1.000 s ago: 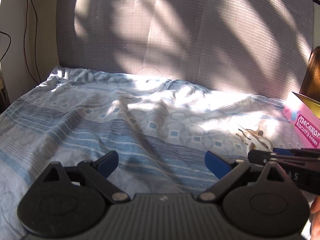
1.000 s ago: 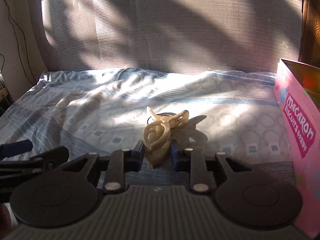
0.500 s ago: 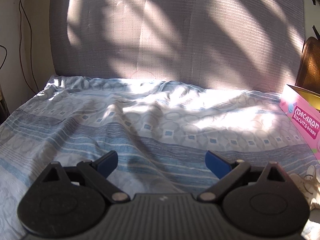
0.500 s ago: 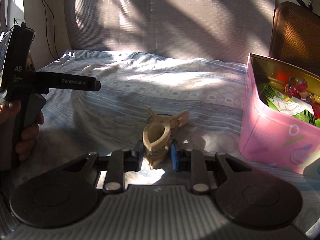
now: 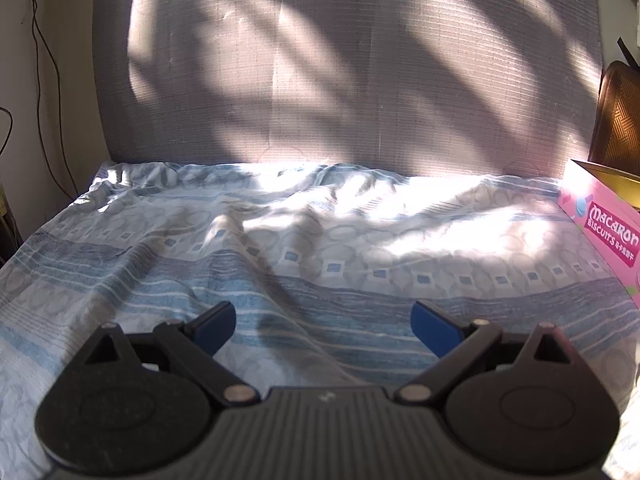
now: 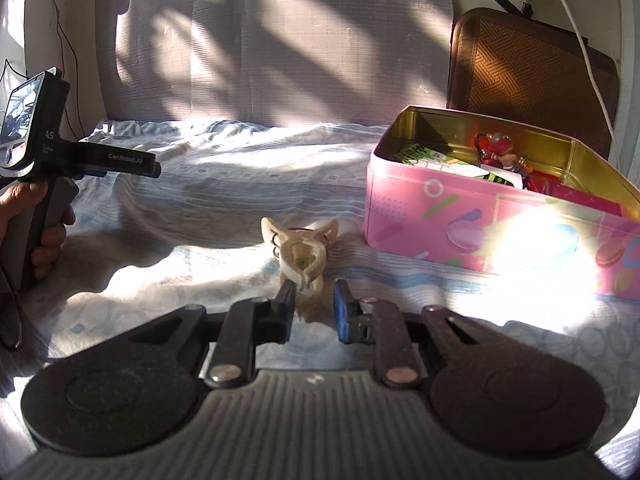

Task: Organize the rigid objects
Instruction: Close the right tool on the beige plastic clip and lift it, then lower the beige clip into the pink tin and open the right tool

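Your cream hair claw clip (image 6: 301, 258) is a glossy plastic piece with curved interlocking teeth, two flared ear-like handles at its far end and a small wire spring at the hinge. It sits between the blue pads of your right gripper (image 6: 314, 304), over the bedsheet (image 6: 224, 200), near the tin's front left corner. Those jaws have just been closing: the left pad looks to be against the clip, the right one shows a sliver of gap, so I can't tell if it's clamped.

The pink biscuit tin (image 6: 472, 216) is a rectangular, round-cornered metal box, gold inside, lid off, with a red figurine and printed packets in it. The sheet is wrinkled cotton, blue-grey stripes and squares, sun-patched. Behind it is a grey woven headboard (image 6: 280, 48).

Your left gripper (image 5: 323, 328) has its jaws wide apart, nothing between them, over bare sheet. Your left hand (image 6: 28, 220) is wrapped round its handle.
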Tool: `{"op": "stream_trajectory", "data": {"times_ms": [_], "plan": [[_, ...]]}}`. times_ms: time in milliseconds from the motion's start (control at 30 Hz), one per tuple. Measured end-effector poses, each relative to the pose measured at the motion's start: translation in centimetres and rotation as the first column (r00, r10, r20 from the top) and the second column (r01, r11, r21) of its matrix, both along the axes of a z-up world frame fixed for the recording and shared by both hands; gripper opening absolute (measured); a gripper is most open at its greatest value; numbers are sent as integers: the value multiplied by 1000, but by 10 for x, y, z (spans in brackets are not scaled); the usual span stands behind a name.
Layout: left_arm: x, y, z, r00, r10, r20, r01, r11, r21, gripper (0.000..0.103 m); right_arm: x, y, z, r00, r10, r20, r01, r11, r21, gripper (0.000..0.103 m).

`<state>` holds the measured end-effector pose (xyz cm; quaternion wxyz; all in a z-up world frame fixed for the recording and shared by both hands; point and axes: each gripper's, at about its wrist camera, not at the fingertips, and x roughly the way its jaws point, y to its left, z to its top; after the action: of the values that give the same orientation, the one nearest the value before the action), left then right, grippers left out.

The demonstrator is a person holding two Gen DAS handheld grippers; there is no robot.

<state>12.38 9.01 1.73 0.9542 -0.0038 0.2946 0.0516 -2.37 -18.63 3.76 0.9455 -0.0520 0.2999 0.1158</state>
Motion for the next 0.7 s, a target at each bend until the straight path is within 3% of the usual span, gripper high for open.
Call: {"op": "stream_trajectory", "data": {"times_ms": [133,200,267,333,433,500,567,633,700], "plan": [[-4,-4,1,998,-57,-5,57,998,-26,97,-13,-15,-1,1000,-12,-13,12,1000,20,23],[-11,-11,4,991,-136,-18,132,982,-136,95,-18,-22,0,1000,-4,-15,4,999,32,24],[-21,-25,10,969,-247,-8,238,942,-236,92,-23,-24,2,1000,0,0,0,999,44,31],[-33,-46,17,929,-370,23,360,884,-300,91,-23,-23,4,1000,16,15,-16,999,48,37],[-39,-77,20,874,-486,14,454,806,-381,90,-17,-16,5,999,40,29,-41,998,38,45],[-38,-94,19,847,-532,-21,475,773,-420,84,-9,-11,6,998,60,36,-61,998,29,46],[-35,-108,14,825,-561,-70,467,746,-474,70,1,-5,7,996,76,35,-77,997,23,46],[-33,-115,7,806,-582,-109,445,717,-536,65,13,0,4,996,89,15,-90,996,20,46],[-29,-123,-2,796,-589,-140,420,705,-572,64,25,4,-2,996,89,-18,-88,996,19,46]]}}
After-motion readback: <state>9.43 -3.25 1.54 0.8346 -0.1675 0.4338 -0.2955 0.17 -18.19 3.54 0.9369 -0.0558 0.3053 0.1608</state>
